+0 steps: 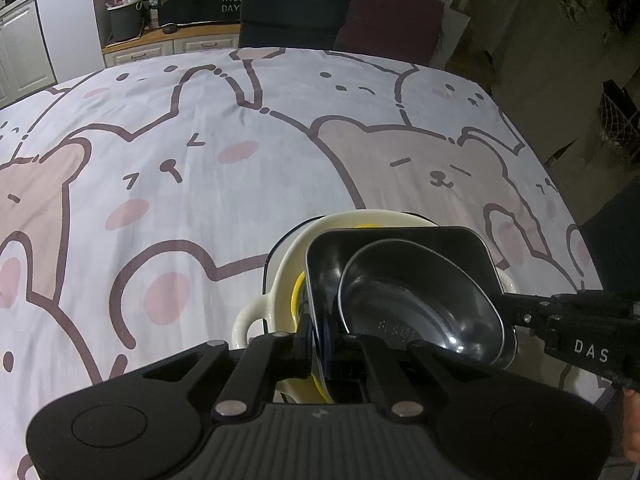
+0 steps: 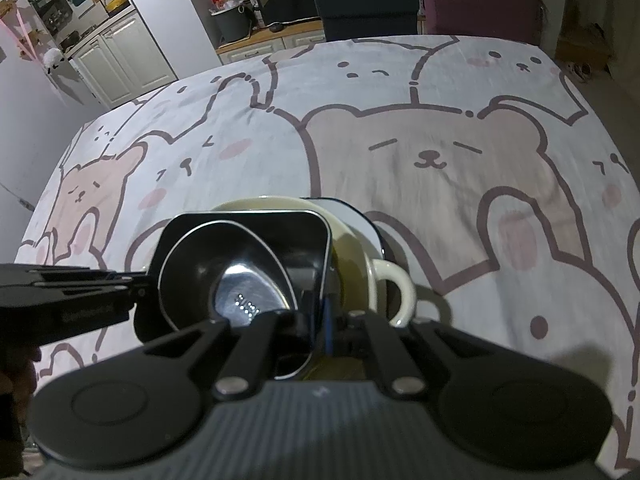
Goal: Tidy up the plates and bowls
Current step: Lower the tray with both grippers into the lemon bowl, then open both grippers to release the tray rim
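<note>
Both tools pinch my square black metal tray (image 1: 400, 248): left tool (image 1: 320, 340) ahead-left rim, right tool (image 2: 324, 320) ahead-right rim.

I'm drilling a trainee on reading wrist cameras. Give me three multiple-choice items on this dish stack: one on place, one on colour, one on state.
1. Where does the round bowl sit?
A. inside the square dish
B. alone on the tablecloth
C. on a chair

2. What colour is the handled dish?
A. red
B. cream
C. green

3. How do the left gripper's jaws stand?
A. wide open
B. shut on the square dish's rim
C. out of view

A: black square walls surround it.
B: its handle is cream.
B: the rim runs between the closed jaws.
</note>
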`<state>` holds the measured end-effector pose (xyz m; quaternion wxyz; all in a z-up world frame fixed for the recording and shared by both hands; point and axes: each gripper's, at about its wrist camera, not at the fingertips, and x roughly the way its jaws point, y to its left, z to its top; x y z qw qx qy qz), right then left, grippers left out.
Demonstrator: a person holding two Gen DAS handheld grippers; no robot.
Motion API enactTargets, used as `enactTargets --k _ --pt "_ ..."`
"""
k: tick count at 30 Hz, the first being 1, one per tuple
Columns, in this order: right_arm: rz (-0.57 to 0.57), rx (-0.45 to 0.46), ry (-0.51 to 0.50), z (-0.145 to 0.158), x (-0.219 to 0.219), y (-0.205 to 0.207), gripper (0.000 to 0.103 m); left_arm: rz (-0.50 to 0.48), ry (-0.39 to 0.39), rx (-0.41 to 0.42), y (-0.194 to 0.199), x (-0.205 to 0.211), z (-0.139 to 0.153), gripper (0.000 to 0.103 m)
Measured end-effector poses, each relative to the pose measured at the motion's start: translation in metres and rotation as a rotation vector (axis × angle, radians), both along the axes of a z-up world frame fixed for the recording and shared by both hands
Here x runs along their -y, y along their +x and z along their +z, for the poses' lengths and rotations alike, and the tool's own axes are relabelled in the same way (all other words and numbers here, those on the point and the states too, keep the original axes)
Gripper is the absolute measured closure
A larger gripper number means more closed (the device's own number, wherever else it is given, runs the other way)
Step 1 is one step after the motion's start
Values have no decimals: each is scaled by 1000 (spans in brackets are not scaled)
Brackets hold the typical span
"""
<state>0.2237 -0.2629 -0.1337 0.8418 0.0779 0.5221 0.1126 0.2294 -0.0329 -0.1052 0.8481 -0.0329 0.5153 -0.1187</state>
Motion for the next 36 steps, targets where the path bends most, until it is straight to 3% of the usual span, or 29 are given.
enactTargets --k 36 --pt "-22 6 21 7 7 -2 94 -11 -46 10 -4 -14 9 95"
